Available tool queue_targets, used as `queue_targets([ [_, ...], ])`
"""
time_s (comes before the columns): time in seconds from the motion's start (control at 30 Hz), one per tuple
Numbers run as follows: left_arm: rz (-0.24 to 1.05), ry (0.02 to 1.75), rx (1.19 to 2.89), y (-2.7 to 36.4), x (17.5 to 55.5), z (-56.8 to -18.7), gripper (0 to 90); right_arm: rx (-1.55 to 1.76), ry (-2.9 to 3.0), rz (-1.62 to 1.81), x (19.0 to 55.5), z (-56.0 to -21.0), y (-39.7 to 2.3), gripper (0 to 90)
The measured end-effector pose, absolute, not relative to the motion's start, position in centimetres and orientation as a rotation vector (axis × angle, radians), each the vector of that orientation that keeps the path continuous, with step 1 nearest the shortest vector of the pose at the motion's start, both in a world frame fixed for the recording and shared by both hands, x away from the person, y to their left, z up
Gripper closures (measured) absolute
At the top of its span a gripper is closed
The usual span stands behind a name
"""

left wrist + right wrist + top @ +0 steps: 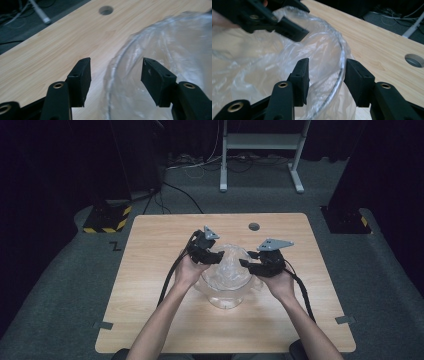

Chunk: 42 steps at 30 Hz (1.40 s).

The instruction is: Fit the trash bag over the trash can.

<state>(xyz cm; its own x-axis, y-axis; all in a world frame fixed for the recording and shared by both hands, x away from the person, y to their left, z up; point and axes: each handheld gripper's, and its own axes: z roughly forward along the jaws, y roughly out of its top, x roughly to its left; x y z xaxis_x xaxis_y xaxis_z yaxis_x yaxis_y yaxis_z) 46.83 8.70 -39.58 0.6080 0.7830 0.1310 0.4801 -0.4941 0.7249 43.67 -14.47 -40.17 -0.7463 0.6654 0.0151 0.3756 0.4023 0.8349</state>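
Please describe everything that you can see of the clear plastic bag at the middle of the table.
The clear plastic bag is thin, crinkled and glossy. It seems to line a round transparent container, its film draped over the curved rim. It stands at the middle of the wooden table. The left gripper and right gripper straddle the film and rim with jaws apart, not pressing.

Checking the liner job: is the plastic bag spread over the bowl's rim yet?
Partly: the plastic bag sits inside the bowl, draped over its rim between the right gripper's open jaws.
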Motion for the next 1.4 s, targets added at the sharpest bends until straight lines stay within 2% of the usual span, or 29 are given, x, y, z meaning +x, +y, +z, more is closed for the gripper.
queue_targets([
  [0.07, 0.605, 1.018, 2.183, 8.6, 47.2, -39.9, 41.4, 0.892, 2.349, 1.239, 43.3, -40.3, -14.3, 53.9],
  [0.23, 0.527, 1.028, 2.145, 9.1, 47.5, -39.9, 38.0, 0.858, 2.363, 1.187, 42.9, -40.5, -14.2, 53.0],
  [0.4, 0.473, 0.955, 2.049, 10.7, 44.9, -38.2, 36.4, 0.868, 2.291, 1.294, 43.0, -39.2, -15.2, 57.5],
  [0.5, 0.454, 0.956, 2.017, 11.7, 43.9, -38.1, 40.0, 0.854, 2.277, 1.323, 43.4, -38.9, -15.2, 66.2],
  [0.6, 0.450, 0.965, 2.036, 11.9, 43.9, -38.3, 47.8, 0.875, 2.293, 1.293, 44.1, -39.5, -15.0, 68.0],
  [0.67, 0.447, 0.985, 2.044, 11.9, 44.0, -38.6, 51.4, 0.876, 2.310, 1.261, 44.0, -39.6, -14.9, 64.8],
  [0.77, 0.453, 0.990, 2.044, 11.8, 44.0, -38.9, 50.9, 0.868, 2.323, 1.258, 43.3, -39.3, -15.4, 56.2],
  [0.9, 0.459, 0.987, 2.019, 11.8, 43.7, -38.8, 44.0, 0.892, 2.284, 1.330, 42.6, -38.5, -16.6, 54.3],
  [1.07, 0.457, 0.999, 1.988, 12.4, 42.6, -38.9, 37.0, 0.892, 2.318, 1.272, 42.0, -39.6, -15.9, 47.3],
  [1.27, 0.421, 0.991, 1.885, 14.2, 40.9, -38.2, 36.7, 0.884, 2.294, 1.346, 41.2, -39.4, -16.6, 47.3],
  [1.4, 0.415, 0.996, 1.908, 14.1, 40.0, -37.9, 35.3, 0.898, 2.252, 1.386, 41.5, -38.6, -16.8, 47.9],
])
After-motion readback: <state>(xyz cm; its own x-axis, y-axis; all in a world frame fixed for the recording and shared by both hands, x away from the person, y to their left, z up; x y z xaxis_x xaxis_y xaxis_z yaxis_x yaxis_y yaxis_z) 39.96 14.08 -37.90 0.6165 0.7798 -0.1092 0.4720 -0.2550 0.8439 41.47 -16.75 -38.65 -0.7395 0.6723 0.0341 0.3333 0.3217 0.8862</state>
